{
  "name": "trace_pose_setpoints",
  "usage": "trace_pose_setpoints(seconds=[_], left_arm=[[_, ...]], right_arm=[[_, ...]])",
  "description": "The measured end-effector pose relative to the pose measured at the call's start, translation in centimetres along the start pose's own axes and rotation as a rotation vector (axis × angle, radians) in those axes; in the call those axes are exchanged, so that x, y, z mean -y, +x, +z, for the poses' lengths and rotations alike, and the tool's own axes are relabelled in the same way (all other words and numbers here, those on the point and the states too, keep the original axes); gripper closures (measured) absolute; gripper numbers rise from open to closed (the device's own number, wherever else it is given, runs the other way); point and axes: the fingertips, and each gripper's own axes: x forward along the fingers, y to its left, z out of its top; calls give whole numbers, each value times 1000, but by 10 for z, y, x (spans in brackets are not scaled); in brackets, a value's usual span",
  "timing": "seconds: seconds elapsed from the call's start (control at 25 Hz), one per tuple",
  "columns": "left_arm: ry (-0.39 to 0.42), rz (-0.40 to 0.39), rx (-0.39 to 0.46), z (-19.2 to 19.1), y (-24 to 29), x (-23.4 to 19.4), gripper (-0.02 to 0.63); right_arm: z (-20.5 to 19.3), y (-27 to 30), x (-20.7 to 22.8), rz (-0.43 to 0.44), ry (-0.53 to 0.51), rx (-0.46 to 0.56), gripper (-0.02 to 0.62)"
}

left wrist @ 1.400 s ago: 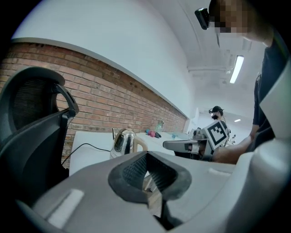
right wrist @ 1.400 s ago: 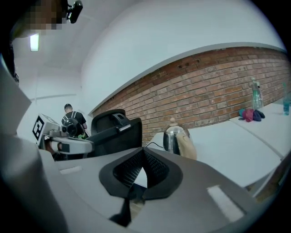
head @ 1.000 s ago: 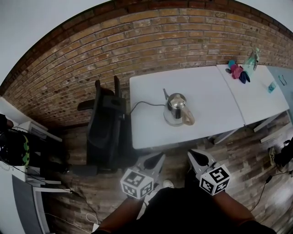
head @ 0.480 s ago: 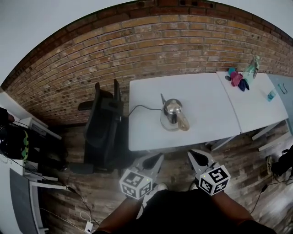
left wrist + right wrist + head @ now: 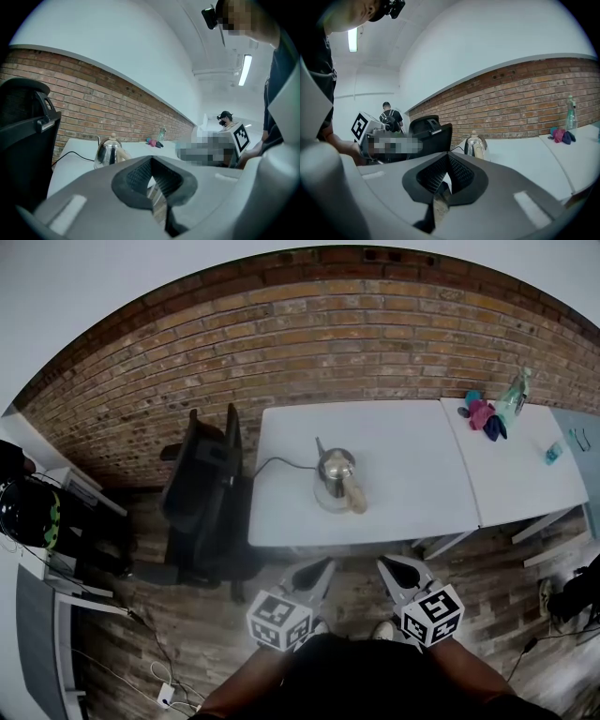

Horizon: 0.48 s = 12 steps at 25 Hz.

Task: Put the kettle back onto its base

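A shiny steel kettle [image 5: 336, 479] with a pale handle stands on a white table [image 5: 412, 456], on what looks like its round base, with a black cord [image 5: 277, 463] running off to the left. Both grippers are low in the head view, over the wooden floor and well short of the table. My left gripper [image 5: 323, 566] is shut and empty. My right gripper [image 5: 386, 564] is shut and empty too. The kettle [image 5: 108, 151] is far beyond the closed jaws in the left gripper view. It is just as distant in the right gripper view, where the kettle [image 5: 474, 145] sits past the jaws.
A black office chair [image 5: 202, 493] stands at the table's left end. A second white table [image 5: 525, 465] to the right carries a spray bottle [image 5: 514, 390] and coloured cloths [image 5: 483, 415]. A brick wall runs behind. Shelving [image 5: 47, 549] stands at the far left. Another person [image 5: 390, 117] is in the background.
The table and kettle have slid up and left and look smaller, so the view has backed away from them. Both grippers stay shut at the same spot in view.
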Motion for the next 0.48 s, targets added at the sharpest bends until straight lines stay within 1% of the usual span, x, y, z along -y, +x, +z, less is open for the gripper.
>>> trace_pose_setpoints(seconds=[0.08, 0.24, 0.48], left_arm=[[2, 8, -7, -1, 5, 6, 606], [18, -3, -23, -2, 13, 22, 605], [32, 4, -25, -3, 13, 25, 606]], right_arm=[[-3, -6, 4, 1, 1, -5, 572], [-7, -15, 8, 2, 6, -2, 572], [-16, -18, 8, 6, 11, -8, 572]])
